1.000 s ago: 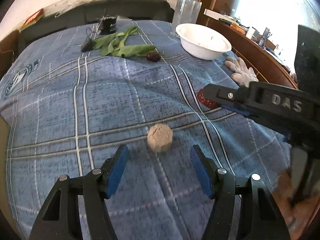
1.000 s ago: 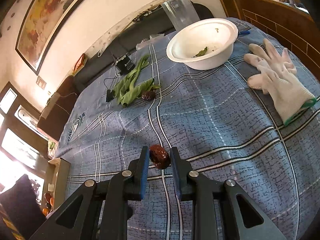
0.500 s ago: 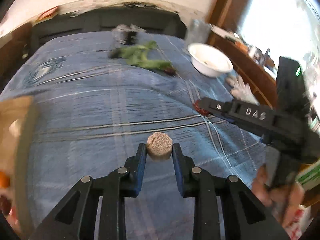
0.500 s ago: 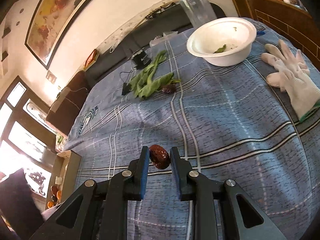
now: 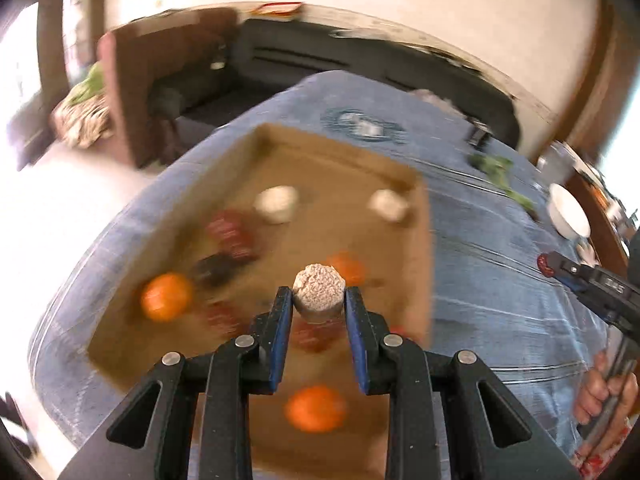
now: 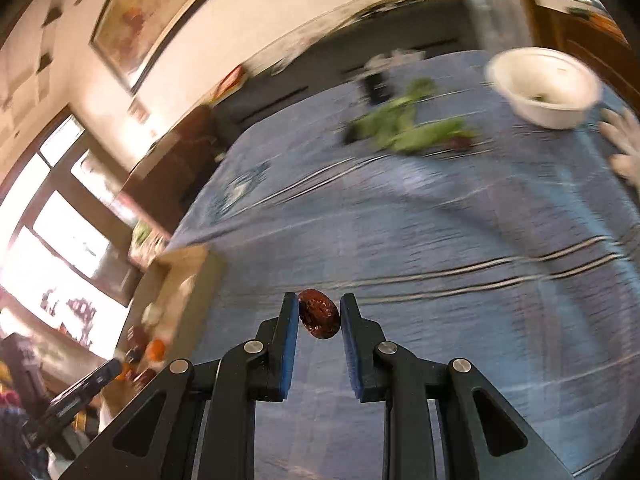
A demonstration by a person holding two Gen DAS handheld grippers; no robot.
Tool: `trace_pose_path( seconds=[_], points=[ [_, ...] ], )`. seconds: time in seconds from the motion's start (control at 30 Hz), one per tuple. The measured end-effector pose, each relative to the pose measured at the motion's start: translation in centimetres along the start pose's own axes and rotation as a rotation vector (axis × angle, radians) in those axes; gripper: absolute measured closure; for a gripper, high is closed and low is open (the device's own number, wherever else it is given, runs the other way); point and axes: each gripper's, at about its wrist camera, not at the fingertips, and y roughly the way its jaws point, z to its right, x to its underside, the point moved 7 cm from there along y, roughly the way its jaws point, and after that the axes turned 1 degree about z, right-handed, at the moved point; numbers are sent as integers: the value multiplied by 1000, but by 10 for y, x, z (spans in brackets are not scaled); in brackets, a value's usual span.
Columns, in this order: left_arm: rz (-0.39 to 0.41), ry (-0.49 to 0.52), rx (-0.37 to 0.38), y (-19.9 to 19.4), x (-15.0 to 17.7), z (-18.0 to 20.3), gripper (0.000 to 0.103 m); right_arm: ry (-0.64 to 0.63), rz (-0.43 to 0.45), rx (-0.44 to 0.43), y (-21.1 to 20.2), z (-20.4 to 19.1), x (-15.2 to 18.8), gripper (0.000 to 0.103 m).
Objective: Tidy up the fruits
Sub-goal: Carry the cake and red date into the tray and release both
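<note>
My left gripper (image 5: 319,300) is shut on a beige rough round fruit (image 5: 319,291) and holds it above a brown cardboard tray (image 5: 425,264). The tray holds orange fruits (image 5: 166,296), dark red fruits (image 5: 230,234) and pale round ones (image 5: 277,204), all blurred. My right gripper (image 6: 319,316) is shut on a dark red date (image 6: 319,314), held above the blue checked cloth (image 6: 440,220). The right gripper with its date also shows at the right edge of the left wrist view (image 5: 546,264). The tray shows at the left in the right wrist view (image 6: 176,280).
A white bowl (image 6: 546,88) stands at the far right of the cloth, with green leaves (image 6: 404,130) and a small dark fruit (image 6: 460,143) beside it. A white glove (image 6: 624,148) lies at the right edge. A dark sofa (image 5: 360,64) runs behind the table.
My left gripper closed on the beige fruit, lifted it and swung left over the tray. My right gripper, still holding the date, has turned left toward the tray.
</note>
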Motion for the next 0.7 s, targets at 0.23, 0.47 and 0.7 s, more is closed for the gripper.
trace_pose_path(
  seconds=[0.23, 0.47, 0.7],
  points=[
    [-41, -43, 2, 18, 13, -28, 77, -183, -120, -67, 52, -111, 26, 79],
    [-13, -39, 21, 20, 7, -29, 77, -331, -195, -1, 112, -171, 45, 79],
    [9, -84, 61, 22, 1, -35, 52, -363, -211, 85, 148, -177, 48, 79]
  ],
)
